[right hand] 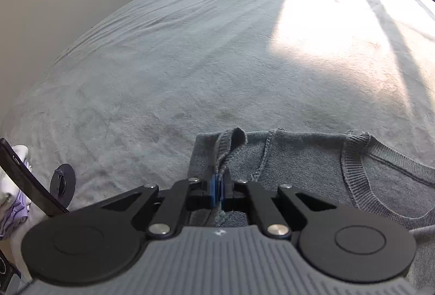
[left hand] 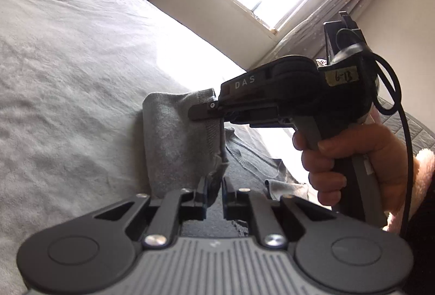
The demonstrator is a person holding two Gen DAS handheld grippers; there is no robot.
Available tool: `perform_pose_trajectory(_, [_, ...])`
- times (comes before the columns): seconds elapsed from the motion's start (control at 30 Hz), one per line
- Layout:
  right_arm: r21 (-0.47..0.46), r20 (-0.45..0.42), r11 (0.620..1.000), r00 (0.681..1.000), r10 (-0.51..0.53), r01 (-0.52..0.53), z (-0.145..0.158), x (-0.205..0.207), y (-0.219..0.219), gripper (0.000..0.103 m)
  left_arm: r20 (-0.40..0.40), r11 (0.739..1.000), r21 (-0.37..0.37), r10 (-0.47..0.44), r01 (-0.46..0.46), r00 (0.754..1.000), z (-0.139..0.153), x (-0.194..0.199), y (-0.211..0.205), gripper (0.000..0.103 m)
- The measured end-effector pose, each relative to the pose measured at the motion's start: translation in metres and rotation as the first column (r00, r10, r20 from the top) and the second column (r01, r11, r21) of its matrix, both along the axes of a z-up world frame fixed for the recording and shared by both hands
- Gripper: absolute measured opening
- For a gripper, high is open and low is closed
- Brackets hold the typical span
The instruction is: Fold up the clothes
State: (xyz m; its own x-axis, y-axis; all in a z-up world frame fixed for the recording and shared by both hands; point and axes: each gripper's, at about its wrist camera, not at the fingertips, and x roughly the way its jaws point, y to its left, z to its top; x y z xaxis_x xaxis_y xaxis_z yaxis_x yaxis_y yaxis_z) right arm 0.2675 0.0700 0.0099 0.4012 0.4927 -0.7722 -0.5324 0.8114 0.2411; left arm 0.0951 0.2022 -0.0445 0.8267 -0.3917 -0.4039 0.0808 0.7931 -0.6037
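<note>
Knitwear, a grey sweater (right hand: 312,164), lies on the bed (right hand: 190,64) near its front edge, neckband (right hand: 356,175) to the right in the right wrist view, body flat on the sheet. The right gripper (right hand: 218,190) is pinched on a ribbed edge of the sweater, which stands up in a small loop just ahead of the blue pads. In the left wrist view the left gripper (left hand: 216,187) is likewise pressed together on a bunched strip of the knit, and the right gripper (left hand: 206,111) appears from the side, held by the person's hand (left hand: 339,159), clamping the same raised flap a little higher. Both grippers thus hold one lifted panel close together. Whether this flap is being carried over into a fold or drawn back out for smoothing cannot be settled from these views. To handle the panel well, keep both pinches on the ribbed border, where the knit is firmest, hold the edge taut between them so it does not sag, and keep the two grippers level so the crease runs straight. Loose knit stretches easily; avoid pulling hard. A phone (right hand: 27,180) rests at the bed's left edge.
</note>
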Motion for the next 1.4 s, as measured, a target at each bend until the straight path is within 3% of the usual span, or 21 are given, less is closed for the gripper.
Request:
perform_pose_trajectory(0.1, [0.026,-0.013,0.999,0.999,-0.047,0.048,-0.003,0.002,-0.029,0.003,0.015,0.997,0.004,-0.078,0.078,0.997,0.007,-0.004,-0.006,0.031])
perform_pose_trajectory(0.2, [0.044,-0.022,0.994,0.995,-0.095,0.095,-0.01,0.002,-0.055,0.003,0.017,0.988,0.022,-0.151,0.151,0.988,0.012,-0.007,-0.01,0.035])
perform_pose_trajectory(0.37, [0.064,-0.04,0.983,0.985,-0.169,0.171,-0.022,0.001,-0.094,0.003,-0.026,0.979,0.037,-0.198,0.199,0.98,0.008,-0.005,-0.012,0.035])
perform_pose_trajectory(0.63, [0.052,0.002,0.977,0.978,-0.208,0.208,-0.024,-0.009,-0.129,0.003,-0.074,0.97,0.041,-0.237,0.24,0.969,-0.011,0.014,-0.014,0.033])
perform_pose_trajectory(1.17, [-0.069,0.035,0.963,0.965,-0.26,0.262,-0.033,-0.011,-0.138,0.003,-0.126,0.949,0.099,-0.288,0.3,0.949,-0.02,0.02,-0.031,0.033])
perform_pose_trajectory(1.4, [0.01,-0.055,0.955,0.954,-0.296,0.297,-0.041,-0.012,-0.149,0.006,-0.141,0.944,0.114,-0.292,0.309,0.946,-0.023,0.023,-0.032,0.033])
